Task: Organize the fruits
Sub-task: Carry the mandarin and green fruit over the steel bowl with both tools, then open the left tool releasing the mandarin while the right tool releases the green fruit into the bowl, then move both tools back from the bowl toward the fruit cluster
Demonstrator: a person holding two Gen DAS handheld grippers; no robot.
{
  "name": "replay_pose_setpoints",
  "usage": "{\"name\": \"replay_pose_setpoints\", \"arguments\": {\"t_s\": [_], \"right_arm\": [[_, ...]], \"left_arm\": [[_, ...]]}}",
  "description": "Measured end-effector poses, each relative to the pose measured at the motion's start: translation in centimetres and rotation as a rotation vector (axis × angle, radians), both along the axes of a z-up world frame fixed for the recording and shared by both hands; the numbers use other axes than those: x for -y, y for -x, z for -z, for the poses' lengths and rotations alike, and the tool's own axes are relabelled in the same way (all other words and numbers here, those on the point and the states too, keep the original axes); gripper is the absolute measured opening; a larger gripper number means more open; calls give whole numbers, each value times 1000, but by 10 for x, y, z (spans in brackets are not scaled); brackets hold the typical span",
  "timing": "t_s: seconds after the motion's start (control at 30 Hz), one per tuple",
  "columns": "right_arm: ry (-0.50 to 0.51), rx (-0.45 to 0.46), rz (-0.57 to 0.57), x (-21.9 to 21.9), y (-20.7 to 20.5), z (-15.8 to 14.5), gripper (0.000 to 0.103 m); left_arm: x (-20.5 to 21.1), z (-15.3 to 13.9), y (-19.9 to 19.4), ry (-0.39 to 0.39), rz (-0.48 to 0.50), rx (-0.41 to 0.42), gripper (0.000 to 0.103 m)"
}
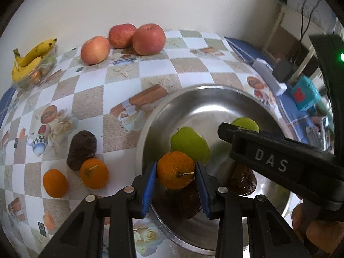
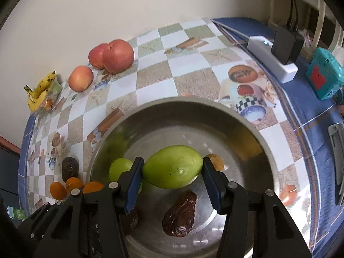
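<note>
Under both hand-held grippers: steel bowl (image 2: 247,124) on the tabletop (image 1: 150,68). Right hand-held gripper (image 2: 172,178) clamps the big green fruit (image 2: 173,166) over the bowl; left hand-held gripper (image 1: 175,181) clamps an orange (image 1: 175,169) above the rim. Two oranges (image 1: 74,178) sit left of it.

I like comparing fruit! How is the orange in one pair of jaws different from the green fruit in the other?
The orange is round, orange and smaller; the green fruit is oval, green and bigger. The orange shows a stem; the green fruit doesn't. Both are gripped above the metal bowl.
</note>
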State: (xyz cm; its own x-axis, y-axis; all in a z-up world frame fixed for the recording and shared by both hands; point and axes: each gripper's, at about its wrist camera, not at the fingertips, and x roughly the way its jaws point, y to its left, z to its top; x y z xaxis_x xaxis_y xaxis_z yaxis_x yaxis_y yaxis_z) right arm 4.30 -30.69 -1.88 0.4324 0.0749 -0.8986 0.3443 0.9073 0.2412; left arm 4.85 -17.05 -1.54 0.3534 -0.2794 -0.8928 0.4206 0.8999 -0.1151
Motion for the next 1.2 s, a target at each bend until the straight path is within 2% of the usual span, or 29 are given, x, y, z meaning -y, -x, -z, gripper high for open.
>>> {"name": "replay_pose_setpoints", "arguments": {"t_s": [0.07, 0.33, 0.4, 0.57, 0.8, 0.87, 1.03, 1.2], "right_arm": [[-13, -4, -5, -1, -1, 3, 56], [-9, -51, -6, -2, -1, 18, 57], [-4, -54, -7, -2, -1, 17, 57], [27, -72, -27, -5, -2, 17, 57], [79, -21, -26, -8, 1, -6, 58], [85, -9, -25, -10, 2, -11, 58], [80, 13, -17, -14, 5, -20, 58], [96, 9, -16, -18, 7, -23, 58]], "left_arm": [[2, 3, 2, -21, 5, 9, 39], [-1, 6, 0, -9, -15, -6, 40], [1, 8, 1, -8, -8, -15, 42], [3, 5, 3, 11, 6, -25, 56], [-6, -11, 4, 57, -6, -19, 61], [-11, -15, 3, 57, -25, -22, 65], [-36, -20, -3, 16, -113, -16, 65], [-78, -14, -19, -10, -269, -53, 66]]}}
